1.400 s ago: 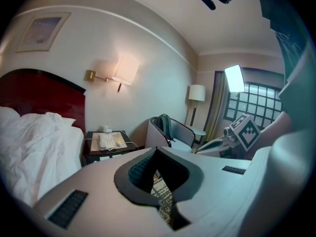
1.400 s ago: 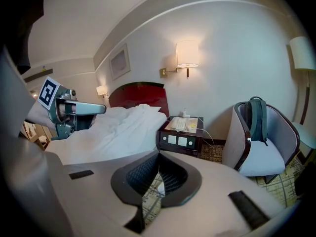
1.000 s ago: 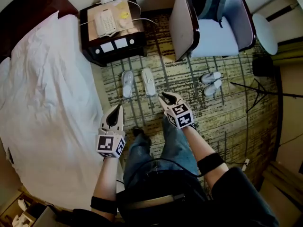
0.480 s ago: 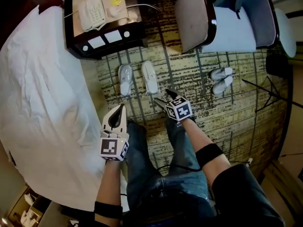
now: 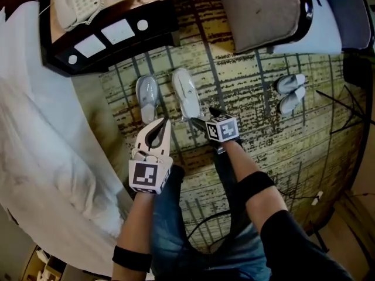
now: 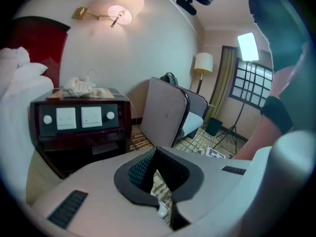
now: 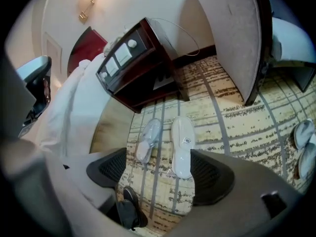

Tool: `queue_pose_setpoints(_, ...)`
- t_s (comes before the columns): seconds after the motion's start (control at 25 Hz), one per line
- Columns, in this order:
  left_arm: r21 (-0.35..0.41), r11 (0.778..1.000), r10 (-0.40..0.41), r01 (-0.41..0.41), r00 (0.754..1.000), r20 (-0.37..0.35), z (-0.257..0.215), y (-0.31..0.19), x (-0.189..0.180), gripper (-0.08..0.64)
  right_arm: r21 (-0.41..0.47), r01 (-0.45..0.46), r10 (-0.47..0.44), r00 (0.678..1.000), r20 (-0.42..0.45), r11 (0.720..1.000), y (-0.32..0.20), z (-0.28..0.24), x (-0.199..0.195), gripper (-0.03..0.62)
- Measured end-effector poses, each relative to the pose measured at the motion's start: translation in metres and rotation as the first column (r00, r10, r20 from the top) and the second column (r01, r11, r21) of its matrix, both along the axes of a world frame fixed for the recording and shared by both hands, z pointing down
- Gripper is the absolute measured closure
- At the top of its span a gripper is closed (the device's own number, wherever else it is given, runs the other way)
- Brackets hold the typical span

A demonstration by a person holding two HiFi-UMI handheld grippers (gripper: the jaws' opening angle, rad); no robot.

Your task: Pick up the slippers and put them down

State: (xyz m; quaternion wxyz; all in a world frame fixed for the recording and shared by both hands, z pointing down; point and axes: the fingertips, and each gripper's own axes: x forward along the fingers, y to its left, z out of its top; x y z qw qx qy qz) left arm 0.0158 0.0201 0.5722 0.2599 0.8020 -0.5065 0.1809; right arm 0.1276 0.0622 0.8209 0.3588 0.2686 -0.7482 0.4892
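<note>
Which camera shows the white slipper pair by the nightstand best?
The right gripper view: both slippers lie whole, close, framed by its jaws, which have just been opening. The head view shows them smaller, from above. The left gripper view hardly shows them.

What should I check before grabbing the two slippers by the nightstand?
1. The right gripper open: ok; its jaws have just been opening, nothing pressed between them.
2. Its aim: ok; the right slipper shows between its jaws, farther off.
3. The left gripper open: not ok; shut, empty.
4. The left slipper free: ok; flat on the carpet, apart from its mate.
5. Gap down to the slippers: cannot tell.
</note>
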Motion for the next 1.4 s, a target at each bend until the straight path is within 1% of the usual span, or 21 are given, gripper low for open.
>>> queue_pose_setpoints(0.08, -0.017, 1.000, 0.006, -0.006, 1.000, -0.008, 0.042, -0.005, 0.000, 0.556, -0.012, -0.017, 0.018, 1.000, 0.003, 1.000, 0.001, 0.038, -0.001, 0.161)
queue_pose_setpoints(0.24, -0.017, 0.997, 0.079, -0.079, 0.997, 0.008, 0.130, -0.010, 0.005, 0.556, -0.031, -0.047, 0.047, 0.999, 0.012, 0.998, -0.005, 0.108, 0.000, 0.161)
queue_pose_setpoints(0.28, -0.017, 0.996, 0.093, -0.092, 0.996, 0.012, 0.148, -0.011, 0.007, 0.556, -0.032, -0.053, 0.054, 0.998, 0.019, 0.998, -0.007, 0.121, -0.002, 0.161)
queue_pose_setpoints(0.4, -0.033, 0.995, 0.099, -0.099, 0.995, 0.015, 0.194, -0.015, 0.011, 0.556, -0.050, -0.090, 0.093, 0.994, 0.051, 0.995, -0.008, 0.160, -0.006, 0.163)
queue_pose_setpoints(0.44, -0.028, 0.993, 0.118, -0.117, 0.993, 0.024, 0.209, -0.016, 0.012, 0.556, -0.058, -0.106, 0.109, 0.992, 0.063, 0.993, -0.008, 0.172, -0.006, 0.163)
queue_pose_setpoints(0.56, -0.020, 0.989, 0.149, -0.148, 0.988, 0.033, 0.249, -0.018, 0.017, 0.556, -0.074, -0.134, 0.140, 0.986, 0.088, 0.988, -0.007, 0.207, -0.006, 0.163)
queue_pose_setpoints(0.68, -0.031, 0.990, 0.139, -0.138, 0.990, 0.017, 0.278, -0.018, 0.024, 0.556, -0.086, -0.138, 0.147, 0.984, 0.105, 0.987, -0.002, 0.232, -0.006, 0.163)
queue_pose_setpoints(0.84, -0.039, 0.987, 0.154, -0.153, 0.988, 0.010, 0.310, -0.011, 0.030, 0.556, -0.115, -0.130, 0.147, 0.977, 0.152, 0.985, 0.010, 0.255, -0.013, 0.161)
queue_pose_setpoints(0.88, -0.038, 0.986, 0.165, -0.165, 0.986, 0.013, 0.317, -0.008, 0.031, 0.556, -0.120, -0.123, 0.141, 0.977, 0.161, 0.985, 0.013, 0.260, -0.016, 0.176)
queue_pose_setpoints(0.92, -0.040, 0.984, 0.172, -0.171, 0.985, 0.015, 0.322, -0.005, 0.031, 0.556, -0.120, -0.115, 0.134, 0.978, 0.162, 0.986, 0.017, 0.265, -0.018, 0.212)
queue_pose_setpoints(0.96, -0.043, 0.984, 0.172, -0.172, 0.985, 0.015, 0.327, -0.003, 0.031, 0.556, -0.117, -0.110, 0.128, 0.980, 0.155, 0.987, 0.020, 0.270, -0.019, 0.219)
queue_pose_setpoints(1.08, -0.060, 0.987, 0.149, -0.148, 0.989, 0.011, 0.333, 0.001, 0.026, 0.556, -0.105, -0.119, 0.132, 0.982, 0.133, 0.987, 0.020, 0.279, -0.016, 0.351)
queue_pose_setpoints(1.12, -0.060, 0.987, 0.151, -0.150, 0.988, 0.013, 0.334, 0.002, 0.025, 0.556, -0.104, -0.120, 0.134, 0.981, 0.140, 0.987, 0.019, 0.278, -0.015, 0.375)
queue_pose_setpoints(1.24, -0.057, 0.986, 0.159, -0.157, 0.987, 0.017, 0.335, 0.003, 0.020, 0.556, -0.100, -0.113, 0.129, 0.976, 0.176, 0.989, 0.017, 0.271, -0.016, 0.418)
queue_pose_setpoints(1.4, -0.060, 0.989, 0.136, -0.134, 0.990, 0.023, 0.335, 0.000, 0.009, 0.556, -0.085, -0.076, 0.092, 0.974, 0.207, 0.994, 0.015, 0.260, -0.018, 0.437)
